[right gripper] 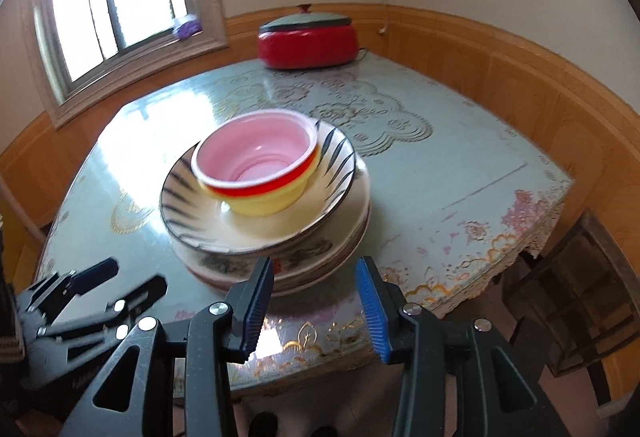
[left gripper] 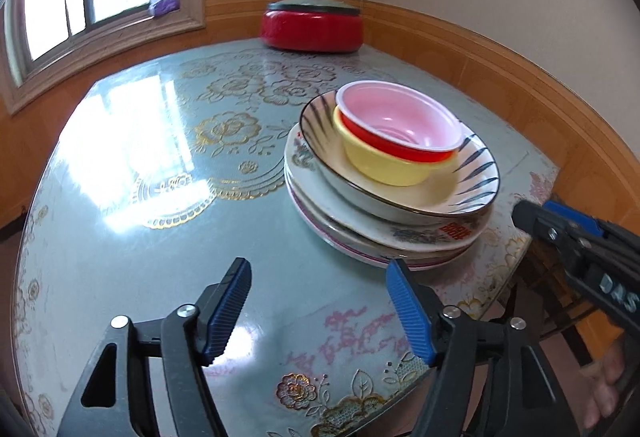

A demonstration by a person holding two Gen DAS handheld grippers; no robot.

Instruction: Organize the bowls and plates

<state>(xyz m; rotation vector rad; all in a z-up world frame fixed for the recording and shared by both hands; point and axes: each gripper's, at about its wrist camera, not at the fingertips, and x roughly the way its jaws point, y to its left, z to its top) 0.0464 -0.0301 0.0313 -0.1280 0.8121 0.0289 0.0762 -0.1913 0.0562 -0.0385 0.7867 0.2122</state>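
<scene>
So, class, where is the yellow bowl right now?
The yellow bowl sits in the striped dish atop the plate stack, with the red bowl nested inside it.

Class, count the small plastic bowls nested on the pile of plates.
2 visible: a red bowl with a pink inside sits in a yellow bowl, on the striped plate. More may be hidden inside.

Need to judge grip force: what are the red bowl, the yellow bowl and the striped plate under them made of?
Red bowl: looks like thin plastic, glossy, with a pale pink inside and a thin rolled rim. Yellow bowl: probably plastic too, with a duller sheen and a thicker wall. Striped plate: likely glazed ceramic, with a shiny surface, painted strokes and a dark rim.
</scene>
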